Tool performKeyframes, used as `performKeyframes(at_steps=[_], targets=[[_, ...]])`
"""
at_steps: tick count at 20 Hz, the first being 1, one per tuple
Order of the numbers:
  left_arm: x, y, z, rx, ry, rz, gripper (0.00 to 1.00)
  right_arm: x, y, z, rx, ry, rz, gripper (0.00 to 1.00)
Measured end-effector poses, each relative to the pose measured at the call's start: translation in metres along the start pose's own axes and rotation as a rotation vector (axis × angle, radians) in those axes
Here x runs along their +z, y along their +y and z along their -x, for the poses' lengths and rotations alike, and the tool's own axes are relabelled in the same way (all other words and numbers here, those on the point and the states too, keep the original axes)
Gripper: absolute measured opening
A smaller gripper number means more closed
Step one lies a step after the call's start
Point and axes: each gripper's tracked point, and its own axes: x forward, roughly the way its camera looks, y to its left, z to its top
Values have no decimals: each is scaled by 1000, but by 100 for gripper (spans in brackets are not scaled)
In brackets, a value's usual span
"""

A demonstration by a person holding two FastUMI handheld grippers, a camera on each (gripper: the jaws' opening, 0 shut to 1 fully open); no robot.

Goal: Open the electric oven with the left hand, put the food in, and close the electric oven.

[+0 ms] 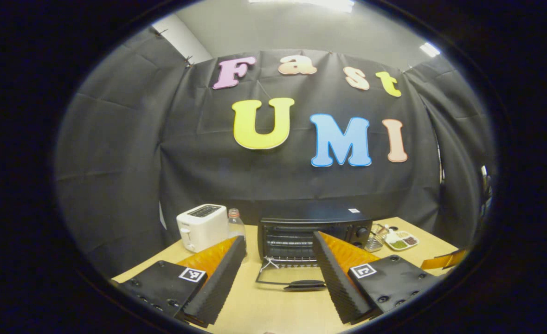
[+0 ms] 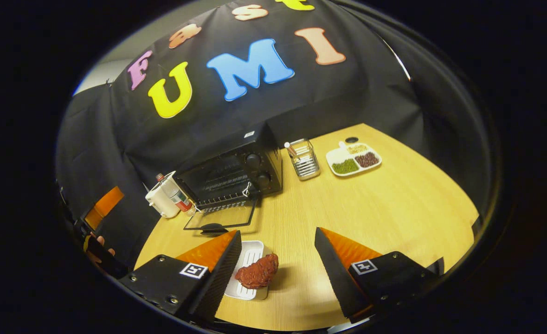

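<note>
Both grippers' fingers (image 1: 280, 271) (image 2: 278, 262) gape empty; oven (image 1: 314, 234) door (image 1: 292, 278) down, meat (image 2: 257, 271) on tray (image 2: 247, 260).

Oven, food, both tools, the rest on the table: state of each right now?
Oven: door open, lying flat, rack bare.
Food: red piece on white tray, on the table, ungripped.
Left tool: open, holding nothing, facing the oven.
Right tool: open, above the food, not touching it.
Toaster: slots bare.
Bottle: upright, capped.
Divided dish: filled.
</note>
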Motion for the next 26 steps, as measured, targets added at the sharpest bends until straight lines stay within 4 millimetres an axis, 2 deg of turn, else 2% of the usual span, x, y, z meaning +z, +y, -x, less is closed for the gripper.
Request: performKeyframes(at_steps=[5, 11, 12, 13, 15, 16, 17, 18, 20, 21, 22, 23, 24, 25, 26], targets=[[10, 24, 10, 55, -17, -23, 100, -38, 5, -22, 61, 148, -154, 96], [19, 39, 17, 91, -34, -29, 100, -69, 15, -30, 100, 266, -269, 96], [19, 40, 17, 96, -35, -32, 100, -73, 17, -36, 108, 283, -288, 91], [19, 41, 17, 98, -34, -31, 97, -79, 22, -33, 126, 303, -315, 84], [18, 41, 18, 101, -29, -25, 97, -85, 26, -34, 141, 328, -359, 84], [16, 42, 18, 104, -27, -27, 100, -88, 21, -38, 115, 329, -366, 80], [15, 44, 17, 108, -27, -34, 100, -88, 20, -36, 107, 331, -370, 35], [13, 44, 17, 108, -26, -40, 100, -91, 23, -35, 124, 348, -377, 44], [11, 43, 17, 105, -20, -43, 100, -100, 25, -40, 114, 340, -386, 44], [9, 43, 16, 107, -17, -42, 97, -89, 21, -33, 117, 338, -401, 20], [8, 45, 16, 110, -17, -38, 100, -90, 24, -37, 128, 341, -401, 21], [9, 45, 16, 110, -19, -32, 100, -88, 27, -31, 144, 328, -397, 21], [7, 45, 16, 107, -15, -29, 100, -82, 27, -38, 135, 315, -384, 16], [5, 46, 14, 106, -13, -31, 97, -80, 29, -32, 142, 312, -356, 11], [4, 47, 12, 106, -12, -32, 100, -78, 28, -31, 130, 310, -328, 11]])
